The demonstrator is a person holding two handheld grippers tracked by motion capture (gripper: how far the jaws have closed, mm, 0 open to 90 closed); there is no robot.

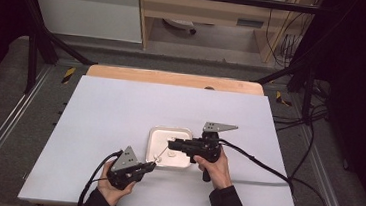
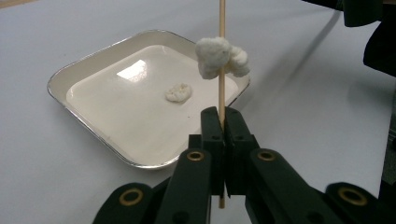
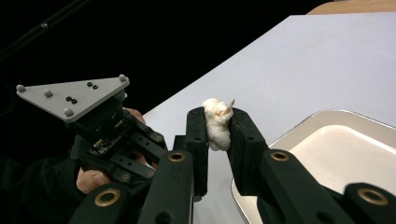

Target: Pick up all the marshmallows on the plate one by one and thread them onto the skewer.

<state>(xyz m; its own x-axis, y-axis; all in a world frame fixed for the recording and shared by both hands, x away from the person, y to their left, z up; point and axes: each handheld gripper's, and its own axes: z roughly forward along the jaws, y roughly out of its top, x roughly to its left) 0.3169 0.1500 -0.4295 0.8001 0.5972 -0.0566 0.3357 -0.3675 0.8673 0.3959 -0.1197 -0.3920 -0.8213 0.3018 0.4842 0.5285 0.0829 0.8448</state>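
Left gripper clamps the skewer while right gripper squeezes a white puff, which should slide on straight, gently.

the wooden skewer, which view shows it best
The left gripper view: the wooden skewer stands upright, clamped in the shut left gripper, white pieces threaded on it. The right gripper view shows just its tip poking from the piece the right gripper squeezes. The high view shows a thin line.

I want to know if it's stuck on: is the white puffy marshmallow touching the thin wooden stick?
Touching. In the left gripper view the white puffy marshmallow sits threaded on the thin wooden stick.
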